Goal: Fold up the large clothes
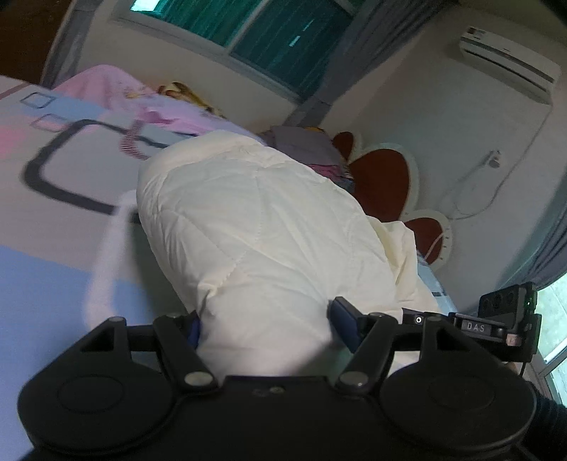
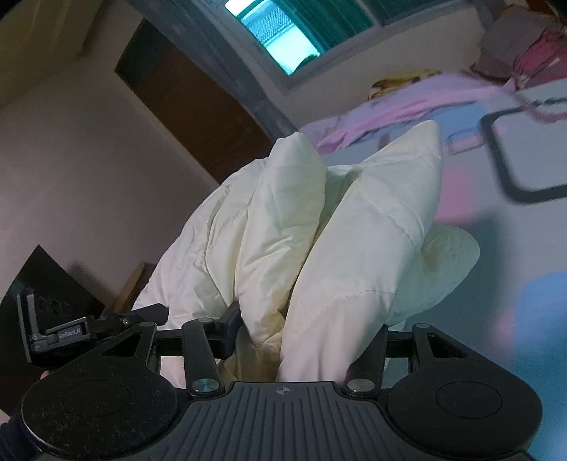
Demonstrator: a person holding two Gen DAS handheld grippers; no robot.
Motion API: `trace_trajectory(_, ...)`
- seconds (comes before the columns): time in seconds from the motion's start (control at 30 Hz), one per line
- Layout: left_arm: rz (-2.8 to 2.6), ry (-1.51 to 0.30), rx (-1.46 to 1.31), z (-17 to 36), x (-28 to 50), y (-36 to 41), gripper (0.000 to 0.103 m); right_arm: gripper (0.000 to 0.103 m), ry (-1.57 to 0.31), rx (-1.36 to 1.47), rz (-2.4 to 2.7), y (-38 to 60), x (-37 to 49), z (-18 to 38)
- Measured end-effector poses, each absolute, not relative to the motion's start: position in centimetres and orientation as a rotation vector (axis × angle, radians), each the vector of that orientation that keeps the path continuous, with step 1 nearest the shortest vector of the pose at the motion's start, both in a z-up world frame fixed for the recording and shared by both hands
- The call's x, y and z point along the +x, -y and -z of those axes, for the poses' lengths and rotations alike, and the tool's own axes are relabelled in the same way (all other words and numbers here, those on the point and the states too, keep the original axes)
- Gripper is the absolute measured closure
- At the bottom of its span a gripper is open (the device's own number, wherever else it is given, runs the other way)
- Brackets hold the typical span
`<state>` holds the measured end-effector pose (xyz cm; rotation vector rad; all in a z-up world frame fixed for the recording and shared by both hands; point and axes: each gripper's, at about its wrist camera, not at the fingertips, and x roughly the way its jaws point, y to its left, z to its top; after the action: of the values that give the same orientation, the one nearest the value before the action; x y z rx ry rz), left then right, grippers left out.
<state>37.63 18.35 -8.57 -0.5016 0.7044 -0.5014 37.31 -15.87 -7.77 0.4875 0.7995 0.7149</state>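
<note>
A cream quilted padded garment (image 1: 255,227) fills the middle of the left wrist view, bunched in a thick roll above the patterned bed sheet (image 1: 53,212). My left gripper (image 1: 265,326) is shut on a thick bundle of it; the fabric bulges between the blue pads (image 1: 343,319). In the right wrist view the same cream garment (image 2: 354,248) stands up in two puffy folds. My right gripper (image 2: 304,333) is shut on those folds; its right finger is hidden by fabric.
The bed sheet (image 2: 514,248) has blue, pink and grey squares. A pink blanket (image 1: 117,88) and pillows lie at the bed's far side. A red and white headboard (image 1: 382,177), a window (image 1: 276,32), an air conditioner (image 1: 506,60) and a dark door (image 2: 184,103) surround the bed.
</note>
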Motion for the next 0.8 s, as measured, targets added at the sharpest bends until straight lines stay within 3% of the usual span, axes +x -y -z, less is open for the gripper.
trace_trajectory(0.2,0.469,-0.851,-0.605,15.6,38.6,-23.5,0.032,0.051,-0.938,0.479,-0.642,11.0,38.4,13.8)
trace_trajectory(0.37,0.456,-0.817,-0.618,16.7,37.8,-23.3,0.028,0.051,-0.949,0.525,-0.617,11.4,38.4,15.4)
trace_trajectory(0.43,0.434,-0.822,-0.602,16.6,37.8,-23.0,0.013,0.046,-0.958,0.527,-0.606,12.1,38.7,15.5)
trace_trajectory(0.5,0.388,-0.832,-0.572,16.3,37.5,-23.3,0.005,0.033,-0.961,0.518,-0.590,12.5,37.4,14.7)
trace_trajectory(0.57,0.371,-0.820,-0.556,15.5,36.8,-23.5,0.007,0.029,-0.940,0.486,-0.570,13.6,36.4,13.4)
trace_trajectory(0.67,0.301,-0.780,-0.544,13.9,34.7,-25.6,0.022,0.029,-0.860,0.431,-0.545,17.0,34.1,11.0)
trace_trajectory(0.77,0.201,-0.723,-0.537,11.8,33.3,-26.9,0.041,0.073,-0.794,0.402,-0.533,19.3,33.6,8.4)
trace_trajectory(0.8,0.178,-0.704,-0.521,11.0,33.4,-26.9,0.047,0.080,-0.760,0.388,-0.532,19.3,33.9,7.5)
